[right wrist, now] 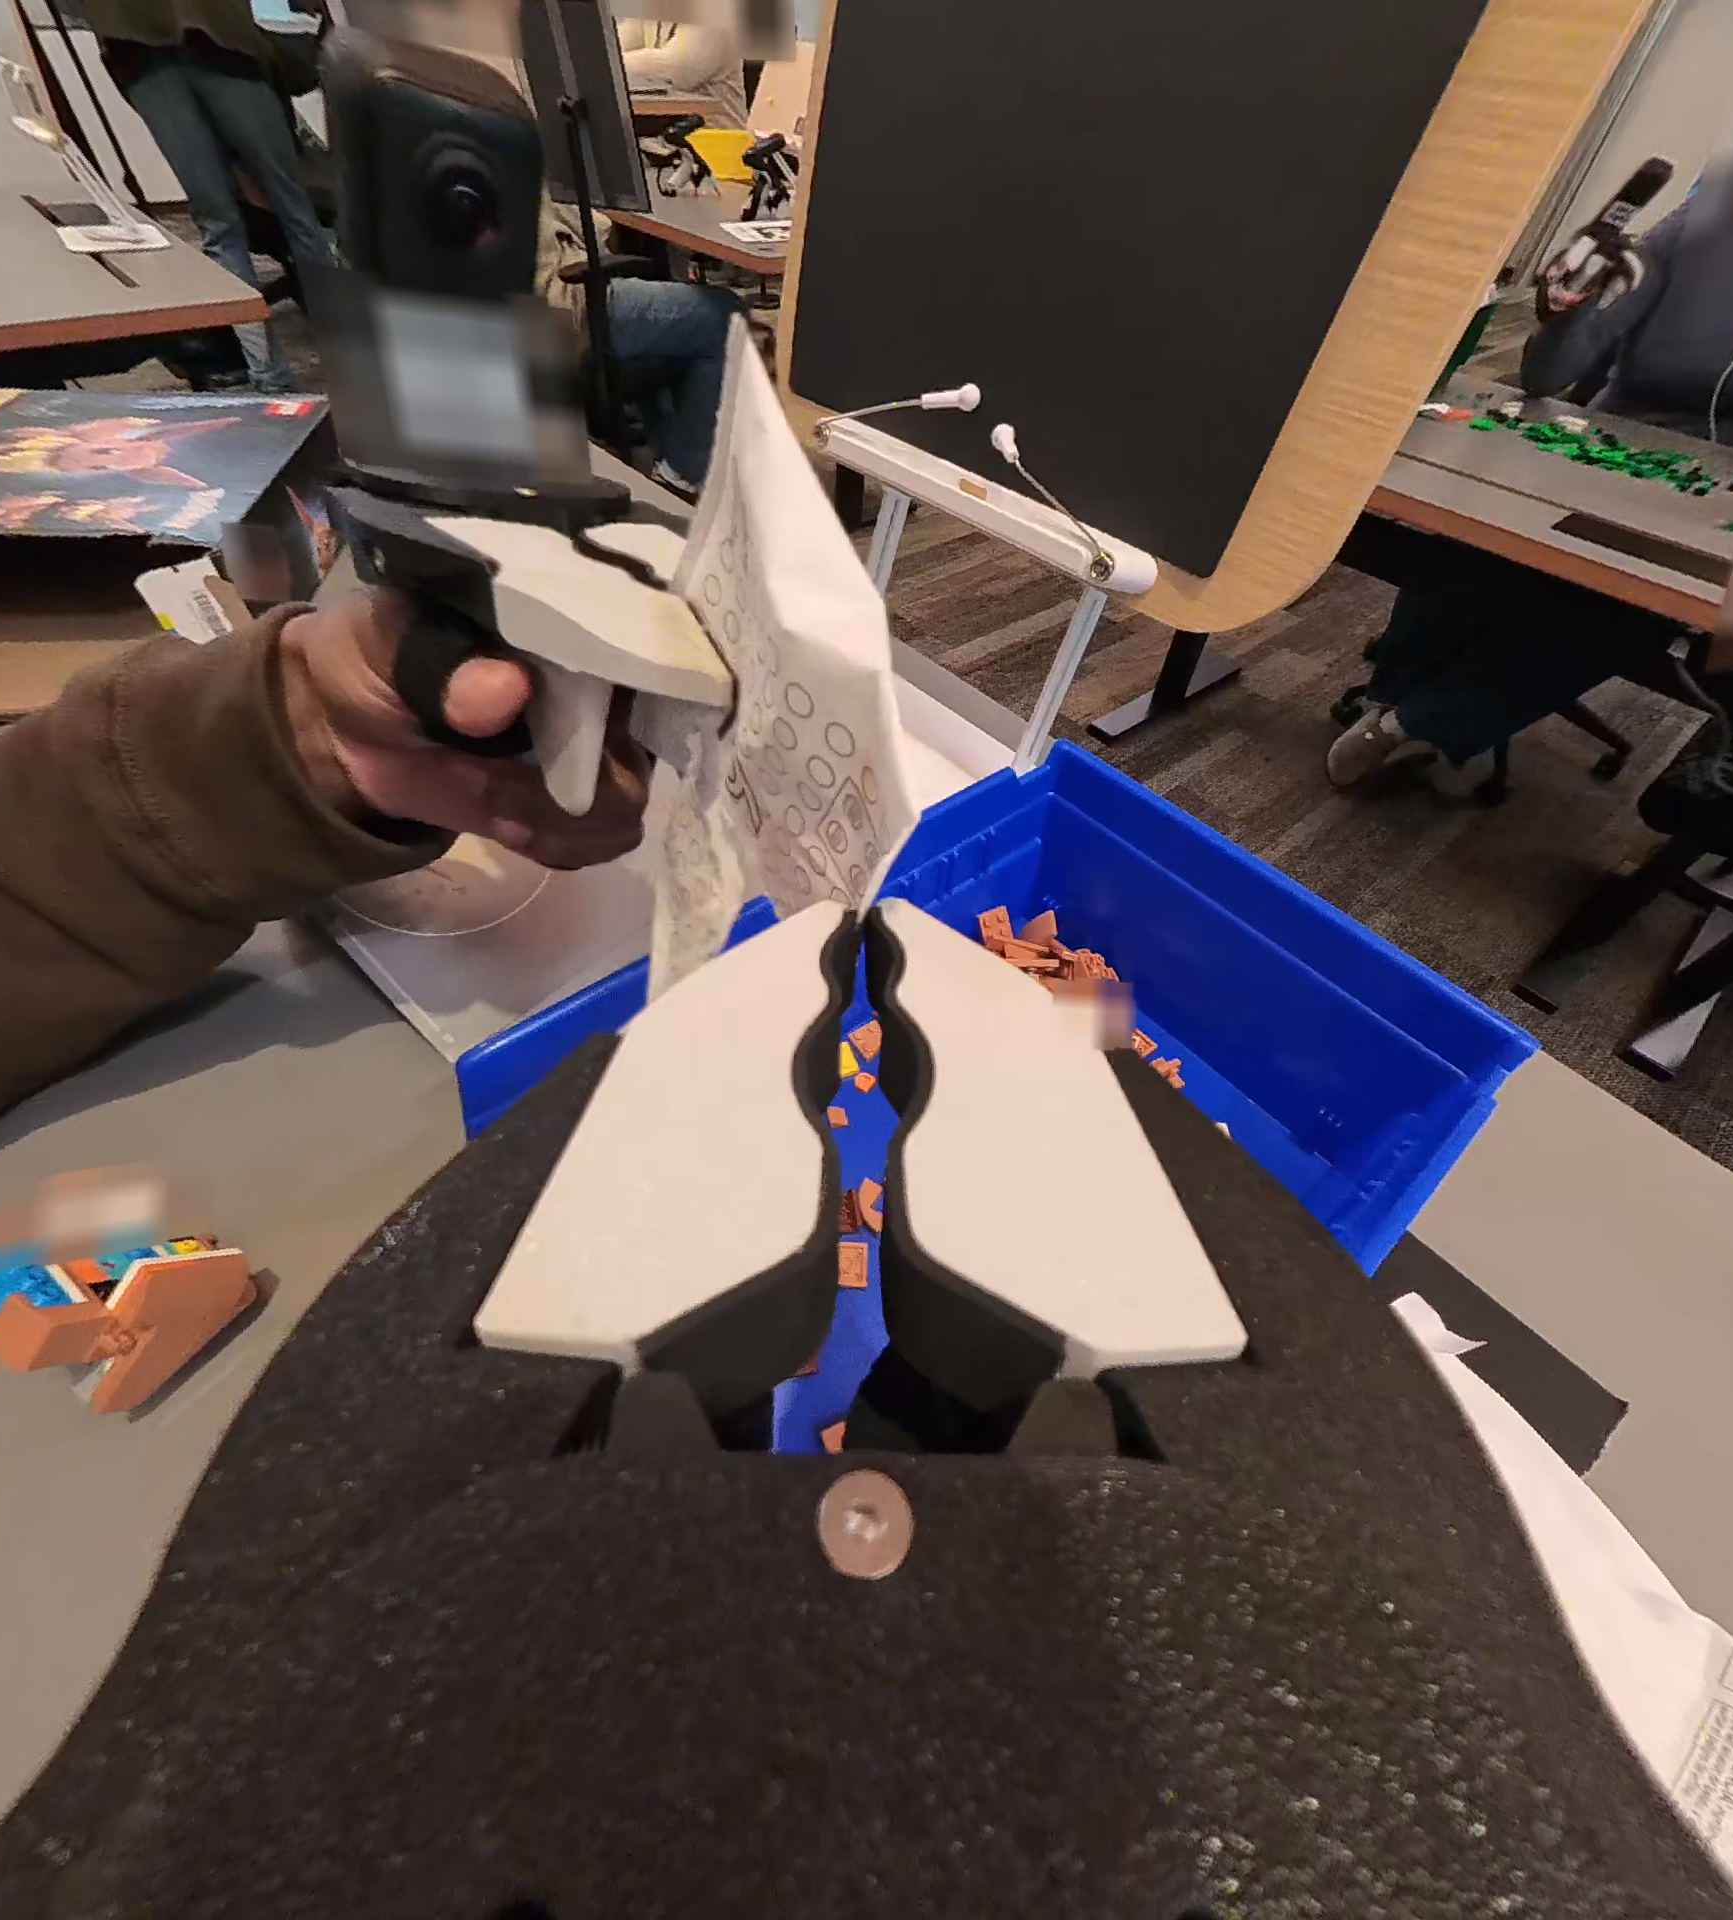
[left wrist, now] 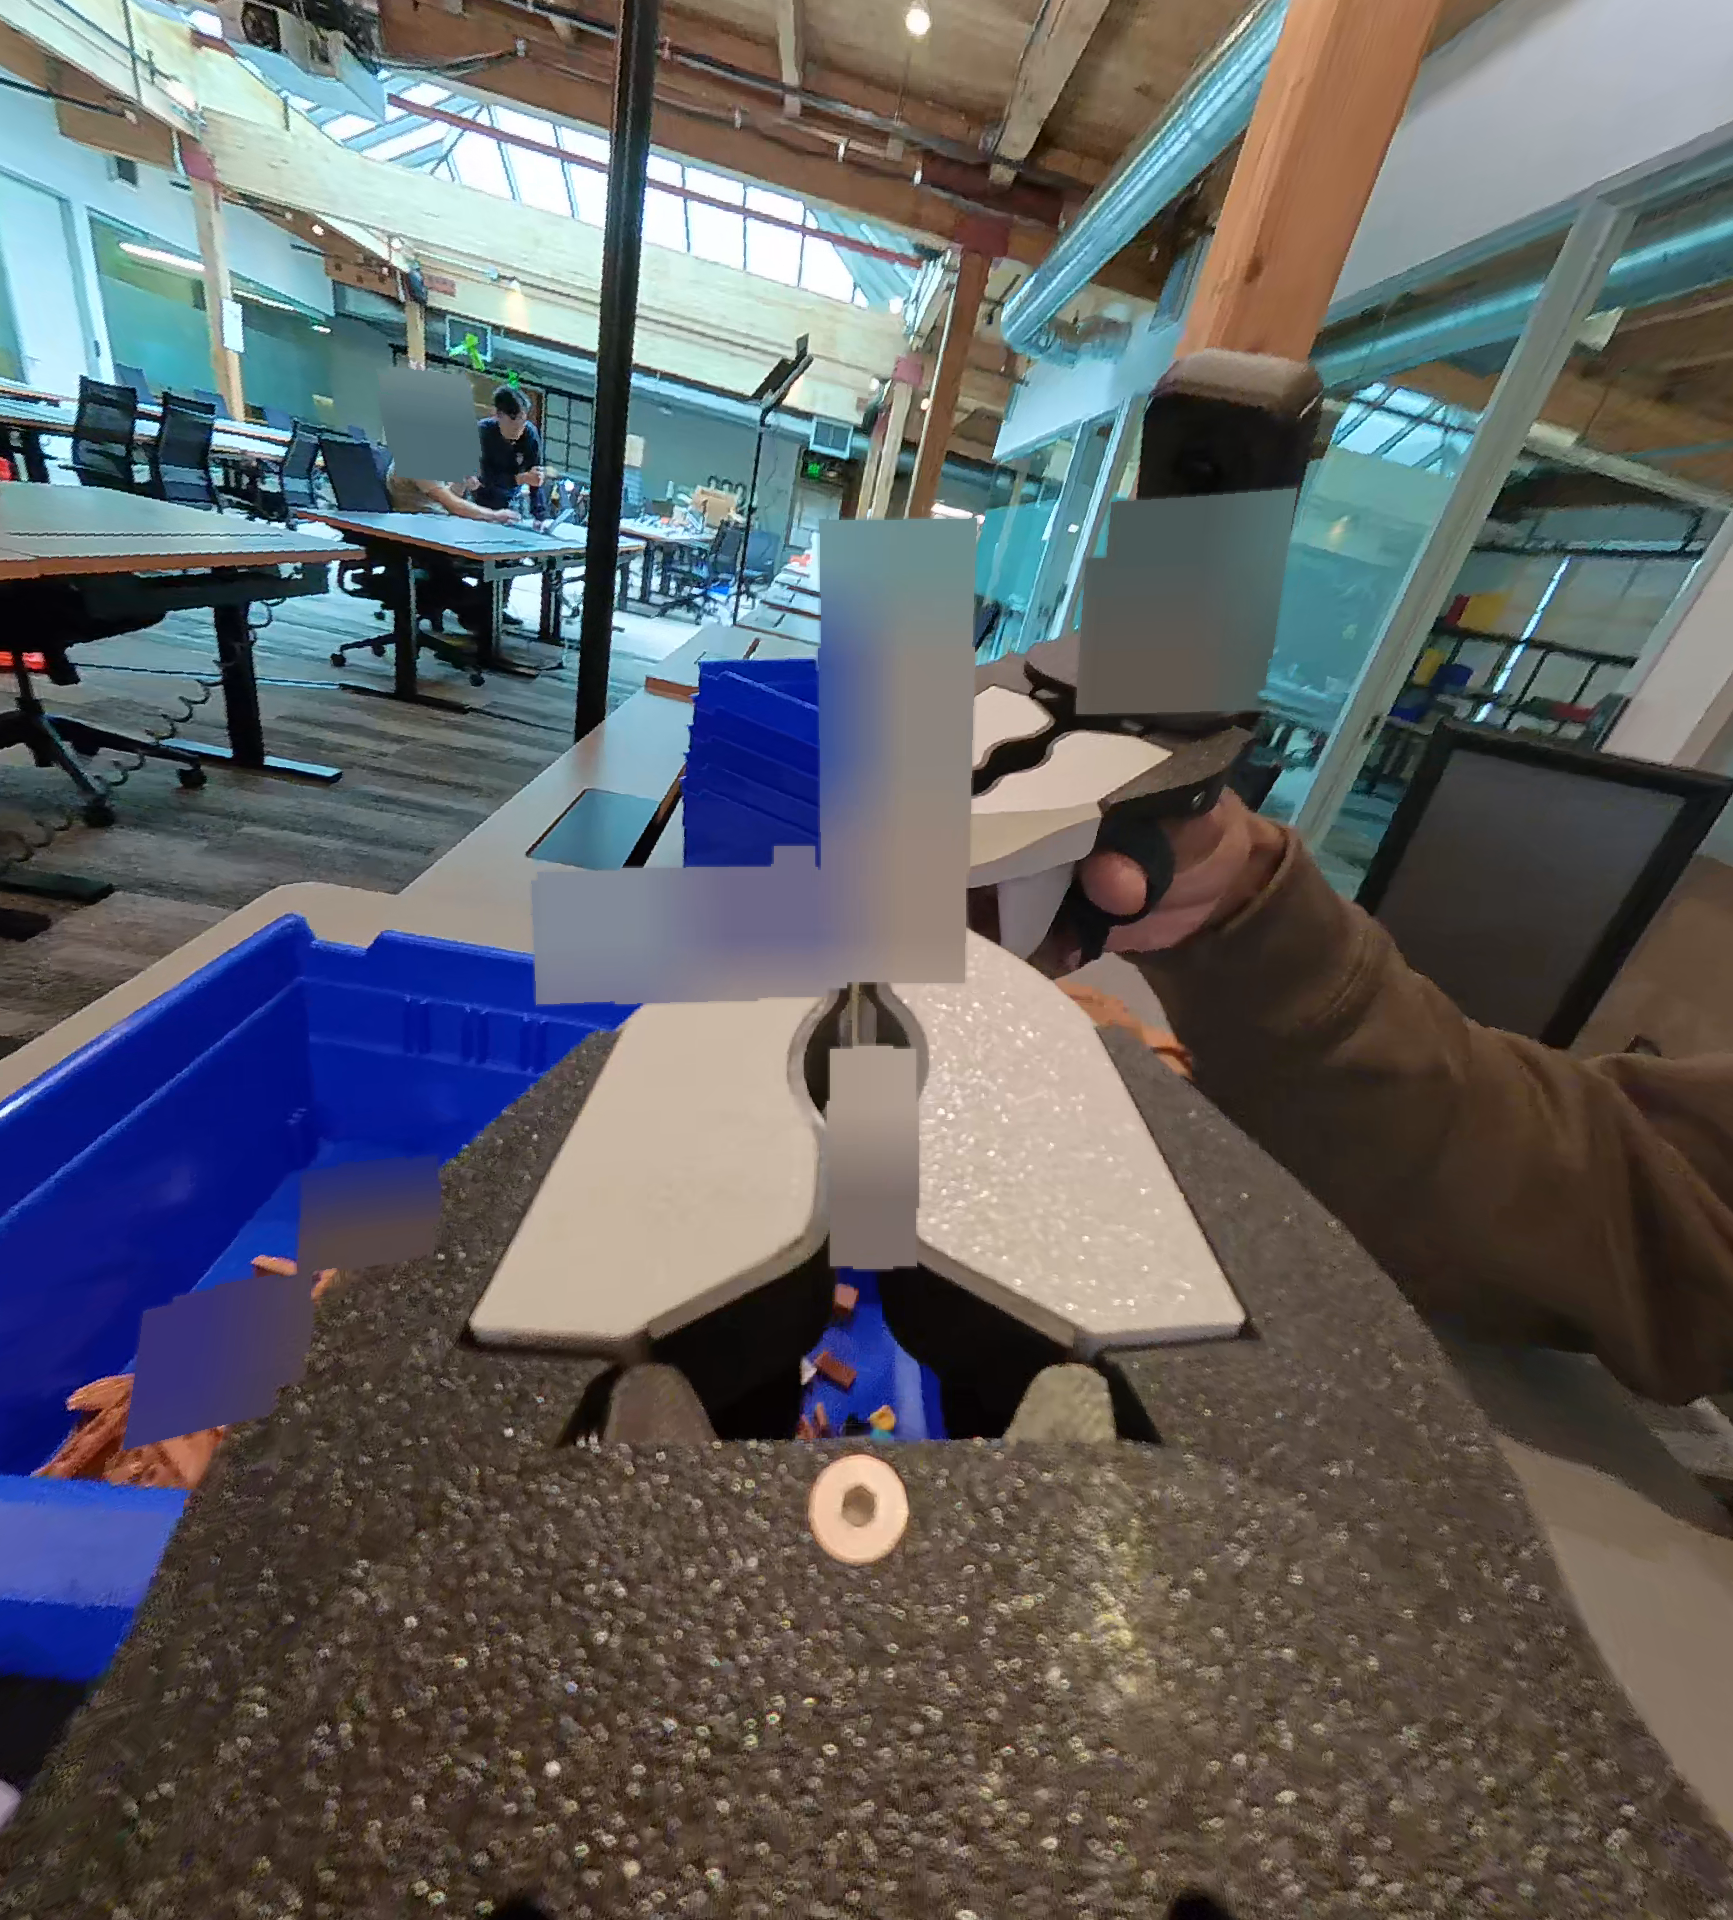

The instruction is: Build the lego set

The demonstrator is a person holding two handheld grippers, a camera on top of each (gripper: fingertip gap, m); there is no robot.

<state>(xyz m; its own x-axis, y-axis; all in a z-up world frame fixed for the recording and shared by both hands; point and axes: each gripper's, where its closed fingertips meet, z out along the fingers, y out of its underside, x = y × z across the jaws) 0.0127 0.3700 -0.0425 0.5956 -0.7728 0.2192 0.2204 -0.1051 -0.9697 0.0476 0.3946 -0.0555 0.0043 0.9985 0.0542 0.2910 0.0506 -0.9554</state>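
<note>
Right gripper (right wrist: 860, 914): fingers closed to a hairline at the tips, pinching the lower corner of a white printed paper bag (right wrist: 802, 665). The bag hangs above the blue bin (right wrist: 1288, 997), long axis steeply upright, leaning away and to the left. Left gripper (right wrist: 711, 665): fingers closed flat on the bag's upper left edge, held in a hand (right wrist: 446, 727) with a brown sleeve; in the left wrist view a blur patch covers the bag at the tips, so only the right view shows the hold. Blue bin at the worktop's (right wrist: 114, 1507) far edge; loose brown lego pieces (right wrist: 1044, 951) lie on its floor, below and beyond the right fingers. Part-built brown and blue model (right wrist: 103, 1320): on the worktop, left, well apart from the bin.
</note>
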